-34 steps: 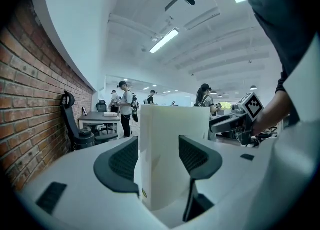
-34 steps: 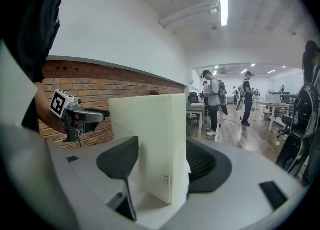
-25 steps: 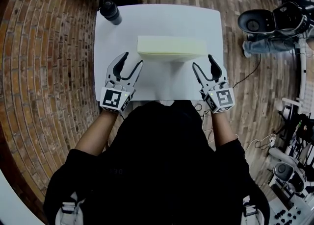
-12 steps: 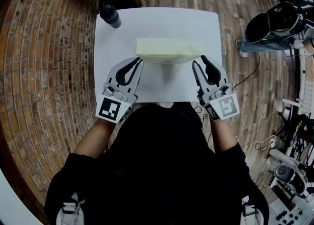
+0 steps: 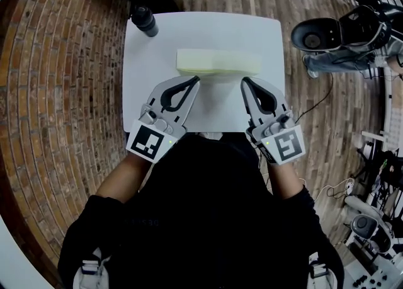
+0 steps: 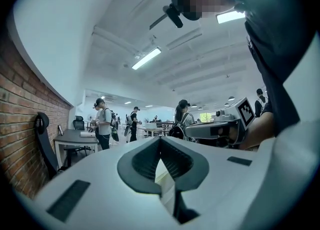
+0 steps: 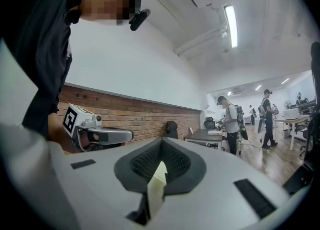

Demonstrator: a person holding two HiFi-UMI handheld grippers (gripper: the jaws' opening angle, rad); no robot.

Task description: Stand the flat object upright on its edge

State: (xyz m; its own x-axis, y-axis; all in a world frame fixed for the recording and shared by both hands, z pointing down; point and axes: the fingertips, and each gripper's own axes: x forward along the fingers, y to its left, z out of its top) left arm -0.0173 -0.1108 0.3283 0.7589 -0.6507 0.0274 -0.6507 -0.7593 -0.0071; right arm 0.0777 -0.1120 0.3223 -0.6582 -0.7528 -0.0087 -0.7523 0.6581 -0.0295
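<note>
Gripping the flat object, left claw and right claw just closed

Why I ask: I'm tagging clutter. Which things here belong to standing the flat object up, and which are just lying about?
In the job: flat yellow object; left gripper and right gripper, fingers just closed on its near corners; white table under it.
Lying about: dark bottle at the table's far left corner; cable on the floor.
</note>
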